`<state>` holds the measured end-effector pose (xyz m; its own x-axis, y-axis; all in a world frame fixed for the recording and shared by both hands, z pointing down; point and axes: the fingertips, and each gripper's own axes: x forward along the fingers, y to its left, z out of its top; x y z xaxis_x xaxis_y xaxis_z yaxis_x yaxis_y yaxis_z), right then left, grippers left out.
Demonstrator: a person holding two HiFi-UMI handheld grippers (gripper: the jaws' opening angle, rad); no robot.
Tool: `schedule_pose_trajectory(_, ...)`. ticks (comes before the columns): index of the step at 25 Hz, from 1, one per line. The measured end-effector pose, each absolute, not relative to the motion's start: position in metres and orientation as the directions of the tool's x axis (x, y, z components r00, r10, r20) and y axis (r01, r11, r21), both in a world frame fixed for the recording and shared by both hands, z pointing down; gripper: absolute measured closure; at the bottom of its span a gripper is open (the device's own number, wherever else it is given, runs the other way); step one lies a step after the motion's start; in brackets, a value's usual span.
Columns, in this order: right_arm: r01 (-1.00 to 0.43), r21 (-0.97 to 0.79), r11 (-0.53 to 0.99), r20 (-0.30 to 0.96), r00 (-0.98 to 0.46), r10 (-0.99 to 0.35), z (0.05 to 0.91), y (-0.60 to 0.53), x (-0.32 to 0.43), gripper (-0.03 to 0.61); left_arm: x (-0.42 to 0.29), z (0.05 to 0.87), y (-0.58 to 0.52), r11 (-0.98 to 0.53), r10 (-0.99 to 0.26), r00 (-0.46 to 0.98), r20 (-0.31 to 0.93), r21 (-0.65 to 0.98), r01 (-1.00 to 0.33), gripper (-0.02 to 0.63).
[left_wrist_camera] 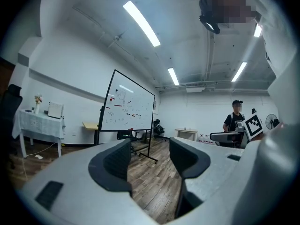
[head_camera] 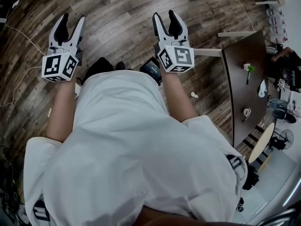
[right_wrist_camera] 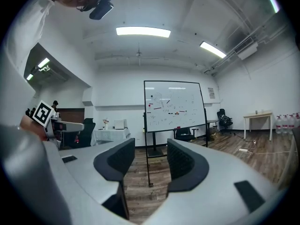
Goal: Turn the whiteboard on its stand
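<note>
A whiteboard (right_wrist_camera: 174,106) with red and black marks stands upright on a black wheeled stand (right_wrist_camera: 148,168), a few steps ahead on the wood floor. The left gripper view shows the whiteboard (left_wrist_camera: 129,104) at a slant, farther off. My left gripper (head_camera: 68,26) is open with nothing between its jaws; in its own view the left gripper (left_wrist_camera: 149,158) points at bare floor. My right gripper (head_camera: 166,23) is open and empty too, and in its own view the right gripper (right_wrist_camera: 151,161) points toward the board's stand. Neither touches the board.
A dark table (head_camera: 247,84) with small items stands at my right. A cloth-covered table (right_wrist_camera: 111,135) is behind the board by the wall. A person (left_wrist_camera: 234,121) in a cap stands far right near a desk. Office chairs (right_wrist_camera: 224,119) and cables (head_camera: 23,34) are around.
</note>
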<state>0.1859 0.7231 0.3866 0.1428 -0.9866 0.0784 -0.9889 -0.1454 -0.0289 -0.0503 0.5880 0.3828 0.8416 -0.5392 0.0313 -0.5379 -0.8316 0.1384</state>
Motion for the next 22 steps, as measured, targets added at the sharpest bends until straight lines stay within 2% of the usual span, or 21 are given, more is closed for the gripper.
schedule_pose_trajectory(10,-0.989,-0.054,-0.139,0.104,0.133,-0.986,0.402,0.675,0.218,0.367,-0.017,0.404,0.541,-0.831,-0.531,0.847,0.033,0.172,-0.528,0.360)
schedule_pose_trajectory(22,-0.991,-0.024,-0.132,0.126,0.128,-0.984,0.386,0.501,0.284,0.367,0.053,0.386,0.355,-0.840,-0.518,0.855,0.007,0.187,-0.510,0.360)
